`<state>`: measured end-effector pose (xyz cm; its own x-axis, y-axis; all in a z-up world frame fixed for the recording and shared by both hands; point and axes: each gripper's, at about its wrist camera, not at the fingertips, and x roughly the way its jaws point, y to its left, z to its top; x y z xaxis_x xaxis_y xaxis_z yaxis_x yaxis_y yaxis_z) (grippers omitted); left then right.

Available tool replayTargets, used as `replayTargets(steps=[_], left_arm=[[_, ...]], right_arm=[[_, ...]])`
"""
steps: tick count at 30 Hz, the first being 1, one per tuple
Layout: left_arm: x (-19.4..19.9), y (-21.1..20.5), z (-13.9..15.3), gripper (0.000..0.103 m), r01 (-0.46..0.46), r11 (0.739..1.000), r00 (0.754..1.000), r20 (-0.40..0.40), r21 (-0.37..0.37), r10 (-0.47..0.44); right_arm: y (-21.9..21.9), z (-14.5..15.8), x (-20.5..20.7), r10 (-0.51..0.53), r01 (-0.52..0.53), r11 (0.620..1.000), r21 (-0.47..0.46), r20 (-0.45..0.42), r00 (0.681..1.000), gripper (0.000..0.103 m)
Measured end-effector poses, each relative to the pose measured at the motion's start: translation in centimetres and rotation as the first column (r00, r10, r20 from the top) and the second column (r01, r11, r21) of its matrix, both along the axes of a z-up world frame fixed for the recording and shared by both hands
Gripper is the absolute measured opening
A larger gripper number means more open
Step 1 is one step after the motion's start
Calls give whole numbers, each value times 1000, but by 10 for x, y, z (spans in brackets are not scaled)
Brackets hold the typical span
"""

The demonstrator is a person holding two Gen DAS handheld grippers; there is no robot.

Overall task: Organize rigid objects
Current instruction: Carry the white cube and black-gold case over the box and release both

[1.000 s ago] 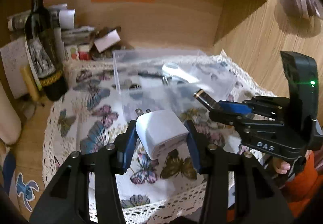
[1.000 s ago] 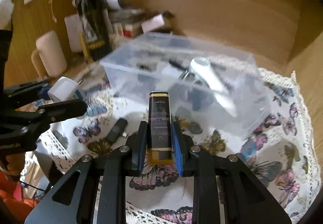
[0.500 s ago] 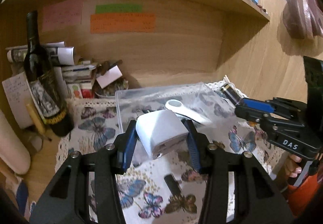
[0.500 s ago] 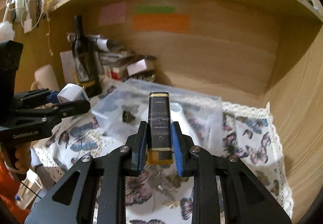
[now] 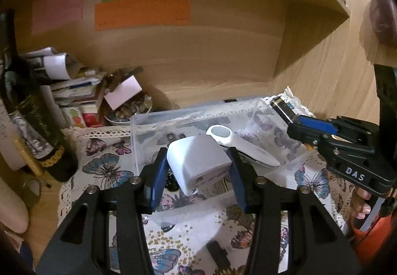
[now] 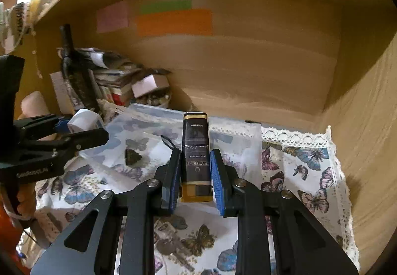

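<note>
My left gripper is shut on a white charger plug and holds it above the near left edge of a clear plastic box. A white oblong device lies inside the box. My right gripper is shut on a small dark box with gold ends, held above the clear box. In the left wrist view the right gripper and its dark box are over the clear box's right end. In the right wrist view the left gripper with the plug is at the left.
A butterfly-print cloth with a lace edge covers the wooden desk. A dark wine bottle, stacked papers and a bowl of small items stand at the back left. A small black object lies on the cloth near me. Wooden walls close in behind and on the right.
Both grippers have risen and tilted up with their loads, so the back wall now fills more of each view. The right gripper has moved over the clear box's right end.
</note>
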<state>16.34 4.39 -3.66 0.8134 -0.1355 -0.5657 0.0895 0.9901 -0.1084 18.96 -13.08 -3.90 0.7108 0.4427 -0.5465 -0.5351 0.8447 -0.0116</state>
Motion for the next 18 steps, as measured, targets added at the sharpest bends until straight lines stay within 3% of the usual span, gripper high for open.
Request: replayTargets(steps=[11, 18], left_arm=[[39, -1, -38, 47, 25, 1000, 993, -118, 0, -25], [44, -3, -48, 47, 41, 999, 990, -138, 6, -40]], right_arm=[[17, -31, 40, -2, -3, 999, -43, -107, 994, 22], [26, -45, 45, 24, -35, 997, -72, -149, 989, 22]])
